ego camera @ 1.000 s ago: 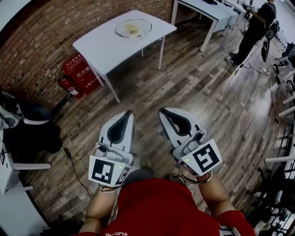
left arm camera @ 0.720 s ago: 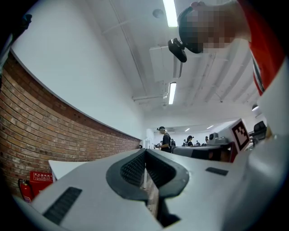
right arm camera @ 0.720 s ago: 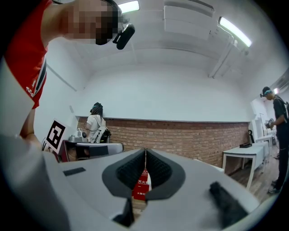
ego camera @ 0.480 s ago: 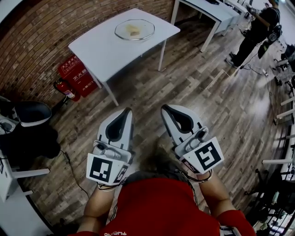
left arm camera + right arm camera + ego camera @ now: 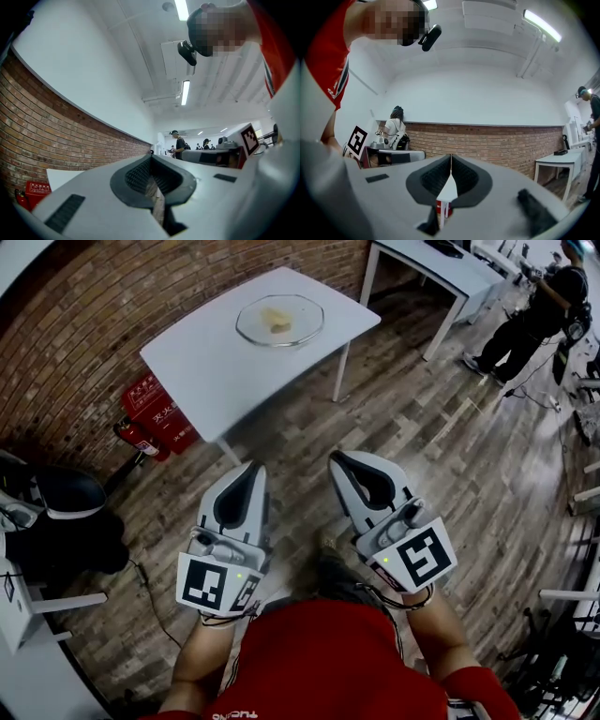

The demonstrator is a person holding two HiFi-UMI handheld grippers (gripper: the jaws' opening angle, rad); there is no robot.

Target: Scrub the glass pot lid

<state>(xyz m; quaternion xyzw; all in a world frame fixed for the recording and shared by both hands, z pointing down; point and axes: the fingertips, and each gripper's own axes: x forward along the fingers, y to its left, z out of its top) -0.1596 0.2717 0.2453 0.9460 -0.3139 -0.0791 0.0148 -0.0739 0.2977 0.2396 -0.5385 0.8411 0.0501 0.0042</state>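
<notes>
The glass pot lid [image 5: 279, 320] lies on a white table [image 5: 206, 352] by the brick wall, far ahead in the head view. A yellow piece [image 5: 276, 318], perhaps a sponge, shows on or under it. My left gripper [image 5: 254, 467] and right gripper [image 5: 338, 458] are held side by side over the wooden floor, well short of the table. Both point toward it. Both are shut with nothing between the jaws. In the left gripper view the left gripper [image 5: 151, 157] shows closed pads, and the right gripper [image 5: 451, 157] looks the same in its own view.
Red fire extinguishers [image 5: 153, 415] stand under the table's left end. A black chair [image 5: 66, 491] is at the left. A second white table [image 5: 441, 261] stands at the back right, with a person [image 5: 539, 307] beside it. Wooden floor lies between me and the table.
The table with the lid has drawn nearer and sits lower in the head view. Both grippers stay shut and keep their place in front of the body.
</notes>
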